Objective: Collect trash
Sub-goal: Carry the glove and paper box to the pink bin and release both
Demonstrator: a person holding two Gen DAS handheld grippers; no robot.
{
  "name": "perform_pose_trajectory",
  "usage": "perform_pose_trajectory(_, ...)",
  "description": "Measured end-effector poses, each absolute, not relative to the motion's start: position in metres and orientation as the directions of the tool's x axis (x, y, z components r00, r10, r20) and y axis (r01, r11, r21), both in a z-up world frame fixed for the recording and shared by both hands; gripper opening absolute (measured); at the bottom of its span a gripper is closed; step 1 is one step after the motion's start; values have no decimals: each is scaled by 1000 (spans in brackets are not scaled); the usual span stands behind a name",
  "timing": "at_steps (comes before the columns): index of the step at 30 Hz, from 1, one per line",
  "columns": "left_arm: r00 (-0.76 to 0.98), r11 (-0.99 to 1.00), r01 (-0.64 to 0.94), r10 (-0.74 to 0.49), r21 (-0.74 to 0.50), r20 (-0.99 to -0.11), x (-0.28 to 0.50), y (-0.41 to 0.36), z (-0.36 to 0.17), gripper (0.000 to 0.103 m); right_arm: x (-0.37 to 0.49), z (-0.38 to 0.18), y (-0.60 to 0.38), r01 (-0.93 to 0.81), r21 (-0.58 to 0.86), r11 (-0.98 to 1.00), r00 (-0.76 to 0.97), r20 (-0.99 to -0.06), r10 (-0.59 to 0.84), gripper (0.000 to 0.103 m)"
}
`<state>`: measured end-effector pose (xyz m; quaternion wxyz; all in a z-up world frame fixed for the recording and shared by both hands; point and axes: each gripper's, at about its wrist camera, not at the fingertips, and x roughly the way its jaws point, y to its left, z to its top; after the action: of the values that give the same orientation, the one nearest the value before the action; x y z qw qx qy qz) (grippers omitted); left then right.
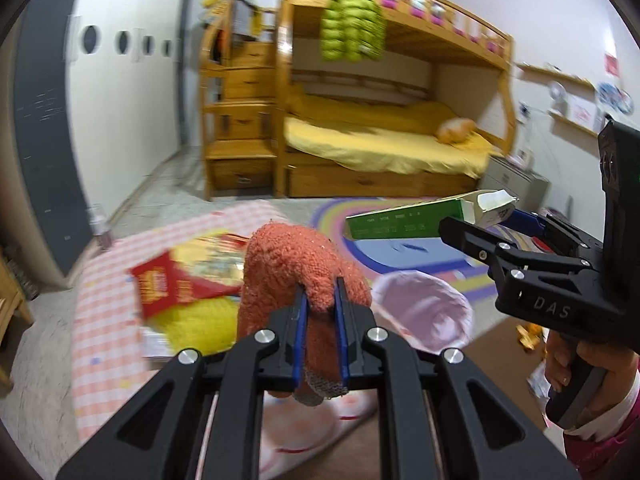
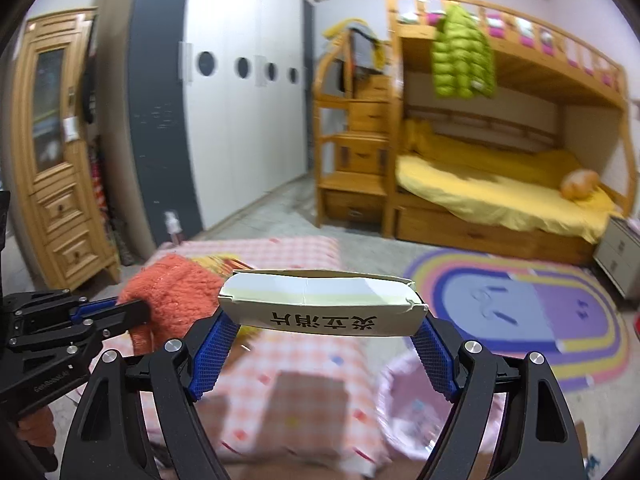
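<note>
Two grippers are working above a pink checked blanket (image 2: pixel 280 252) that is lying on the floor in front of a wooden bunk bed (image 1: pixel 392 92), with a rainbow rug (image 2: pixel 520 312) spreading out to the right of it. Beside the blanket's right edge, a pink-lined bin (image 1: pixel 424 312) is standing open below both tools. On the blanket, a red and yellow snack bag (image 1: pixel 188 280) is lying to the left of the left gripper.

Held up in the air, the right gripper (image 2: pixel 320 320) is clamping a long green and white carton (image 1: pixel 416 218) across its width, its blue pads (image 2: pixel 212 356) pressing on the two narrow ends, so the jaws are standing fairly wide apart around it. The carton's torn flap is pointing away from the bin.

To its left, the left gripper (image 1: pixel 320 312) is pinching a fuzzy orange glove (image 1: pixel 300 280), jaws drawn narrow on the fabric, which is drooping over and between the fingers, grey fingertips hanging down.
</note>
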<state>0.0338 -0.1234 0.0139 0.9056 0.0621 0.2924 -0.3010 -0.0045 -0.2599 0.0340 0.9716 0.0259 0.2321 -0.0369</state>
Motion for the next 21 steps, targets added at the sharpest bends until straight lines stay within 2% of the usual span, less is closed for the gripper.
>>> perform_pose_trajectory(10,517,692,720,-584,-50,-626,30,-213,-20,11,-54,-11,-340,308,65,949,811,-540,-226,81)
perform_pose_trajectory(21,370,599,794,-611,-104,-700,56,-298,-57,11,-53,-63,-398,407,73,911,727,-629,-275,81)
